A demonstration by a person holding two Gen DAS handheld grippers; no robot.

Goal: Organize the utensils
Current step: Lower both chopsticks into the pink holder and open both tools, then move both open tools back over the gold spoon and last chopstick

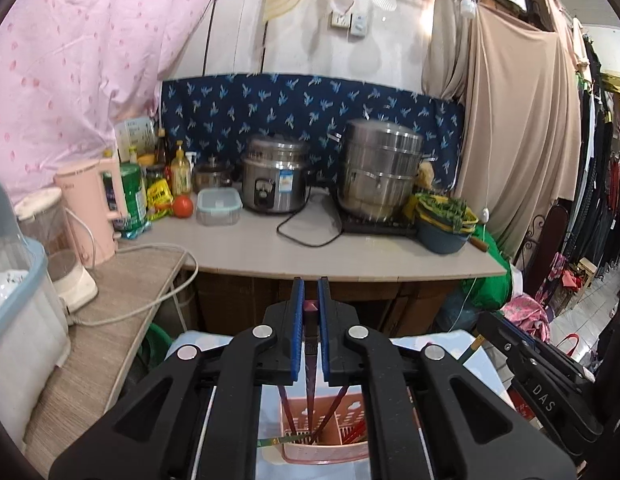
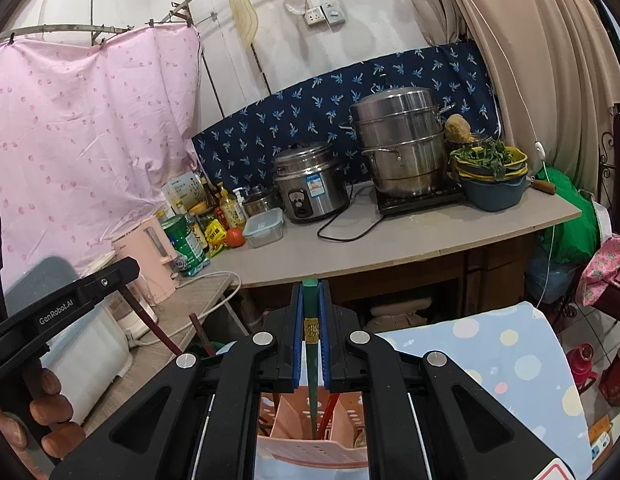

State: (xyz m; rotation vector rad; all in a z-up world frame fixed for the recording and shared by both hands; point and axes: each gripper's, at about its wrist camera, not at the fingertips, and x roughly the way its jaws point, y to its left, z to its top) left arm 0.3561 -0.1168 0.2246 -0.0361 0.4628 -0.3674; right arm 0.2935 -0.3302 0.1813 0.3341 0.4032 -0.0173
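Observation:
My left gripper is shut on a dark red chopstick that points down into a pink slotted utensil holder below it. Other dark red chopsticks lean inside the holder. My right gripper is shut on a green chopstick with a gold band, its lower end inside the same pink holder. The left gripper body also shows at the left of the right wrist view, with a chopstick under it.
The holder stands on a pale blue dotted cloth. Behind is a counter with a rice cooker, a steel steamer pot, a pink kettle, bottles and a basin of greens. A cable trails on the left.

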